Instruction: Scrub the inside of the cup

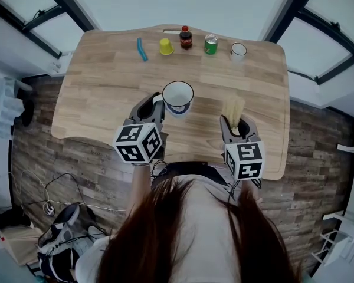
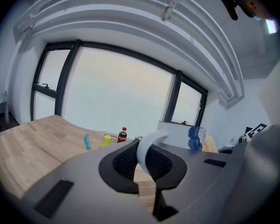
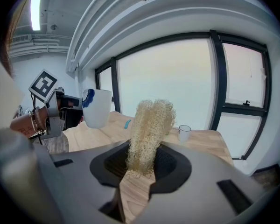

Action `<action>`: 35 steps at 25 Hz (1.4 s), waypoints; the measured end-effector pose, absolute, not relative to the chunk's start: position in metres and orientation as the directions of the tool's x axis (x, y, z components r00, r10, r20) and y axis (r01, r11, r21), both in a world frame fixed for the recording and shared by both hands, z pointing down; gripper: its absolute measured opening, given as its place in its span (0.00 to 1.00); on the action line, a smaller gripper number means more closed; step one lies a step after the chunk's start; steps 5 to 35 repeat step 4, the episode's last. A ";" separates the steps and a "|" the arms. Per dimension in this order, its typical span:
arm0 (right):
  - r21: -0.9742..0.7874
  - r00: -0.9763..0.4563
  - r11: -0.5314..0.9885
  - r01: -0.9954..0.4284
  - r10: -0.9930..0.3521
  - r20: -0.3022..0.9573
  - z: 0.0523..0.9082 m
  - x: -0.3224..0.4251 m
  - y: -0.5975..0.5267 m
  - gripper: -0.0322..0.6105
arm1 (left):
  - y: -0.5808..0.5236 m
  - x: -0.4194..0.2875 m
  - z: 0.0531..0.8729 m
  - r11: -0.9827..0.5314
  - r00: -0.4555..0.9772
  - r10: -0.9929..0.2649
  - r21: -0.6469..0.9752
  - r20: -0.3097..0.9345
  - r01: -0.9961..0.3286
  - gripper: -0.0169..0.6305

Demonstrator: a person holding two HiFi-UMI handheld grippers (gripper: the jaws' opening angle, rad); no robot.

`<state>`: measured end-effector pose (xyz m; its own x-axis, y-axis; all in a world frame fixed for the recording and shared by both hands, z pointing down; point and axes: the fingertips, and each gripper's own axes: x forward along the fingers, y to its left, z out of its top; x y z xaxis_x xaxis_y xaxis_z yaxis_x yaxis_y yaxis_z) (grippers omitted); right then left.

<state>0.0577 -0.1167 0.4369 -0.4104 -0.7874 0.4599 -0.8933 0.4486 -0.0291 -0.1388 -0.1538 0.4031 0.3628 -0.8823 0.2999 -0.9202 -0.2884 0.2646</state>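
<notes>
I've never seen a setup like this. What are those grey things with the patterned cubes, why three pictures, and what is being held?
There is no robot: a person holds a two-jaw gripping tool in each hand, and the patterned cubes are part of those tools. The head view comes from a camera on the person's head, looking down at a wooden table. The other two views come from cameras riding on each tool, looking along its jaws. The left gripper is closed on the handle of a white cup. The right gripper is closed on a pale, stringy scrubber. Along the table's far edge are a blue strip, a yellow cup, a dark bottle, a green can and a small white cup.
</notes>
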 end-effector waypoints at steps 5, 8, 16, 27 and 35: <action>-0.024 -0.405 0.446 -0.895 -0.788 0.463 0.438 0.053 -0.117 0.23 | -0.155 -0.142 0.406 -0.294 0.370 -0.878 0.268 0.303 -0.917 0.06; -0.024 -0.405 0.446 -0.895 -0.788 0.463 0.438 0.053 -0.117 0.23 | -0.155 -0.142 0.406 -0.294 0.370 -0.878 0.268 0.303 -0.917 0.06; -0.024 -0.405 0.446 -0.895 -0.788 0.463 0.438 0.053 -0.117 0.23 | -0.155 -0.142 0.406 -0.294 0.370 -0.878 0.268 0.303 -0.917 0.06; -0.024 -0.405 0.446 -0.895 -0.788 0.463 0.438 0.053 -0.117 0.23 | -0.155 -0.142 0.406 -0.294 0.370 -0.878 0.268 0.303 -0.917 0.06; -0.024 -0.405 0.446 -0.895 -0.788 0.463 0.438 0.053 -0.117 0.23 | -0.155 -0.142 0.406 -0.294 0.370 -0.878 0.268 0.303 -0.917 0.06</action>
